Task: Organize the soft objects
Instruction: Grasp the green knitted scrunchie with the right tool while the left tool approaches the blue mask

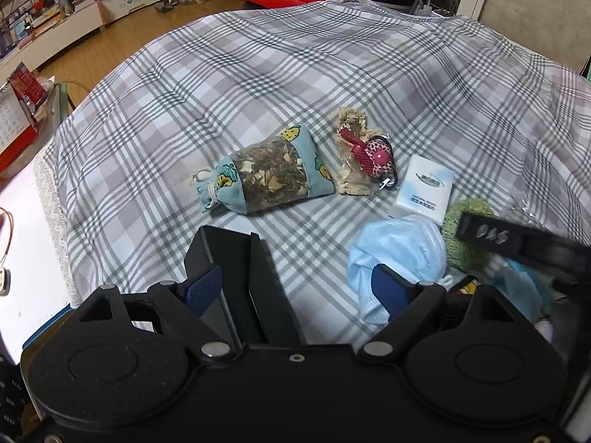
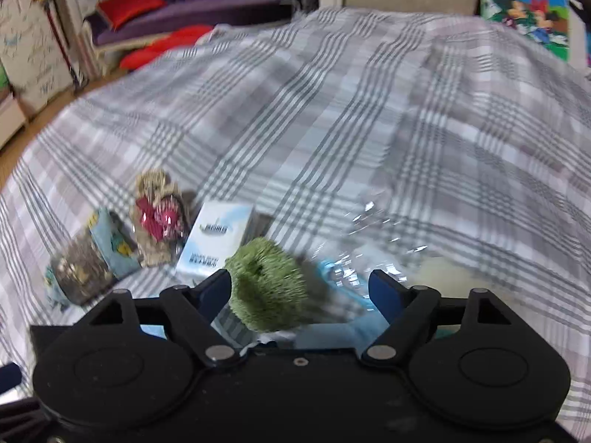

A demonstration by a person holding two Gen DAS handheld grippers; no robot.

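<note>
On the plaid cloth (image 1: 295, 74) lie a blue sachet bag (image 1: 266, 173), a lace packet with a red flower (image 1: 364, 155), a white tissue pack (image 1: 424, 188), a light blue face mask (image 1: 399, 254) and a green fuzzy piece (image 1: 465, 236). My left gripper (image 1: 295, 288) is open over bare cloth, its right pad in front of the mask. My right gripper (image 2: 301, 289) is open around the green fuzzy piece (image 2: 266, 288), which sits against the left pad and apart from the right one. The right wrist view is blurred.
A black box-shaped thing (image 1: 232, 265) stands just ahead of my left gripper's left finger. Crinkled clear plastic (image 2: 369, 251) and a cream soft thing (image 2: 443, 269) lie right of the green piece. A white table edge (image 1: 22, 229) is on the left, with wooden floor and furniture beyond.
</note>
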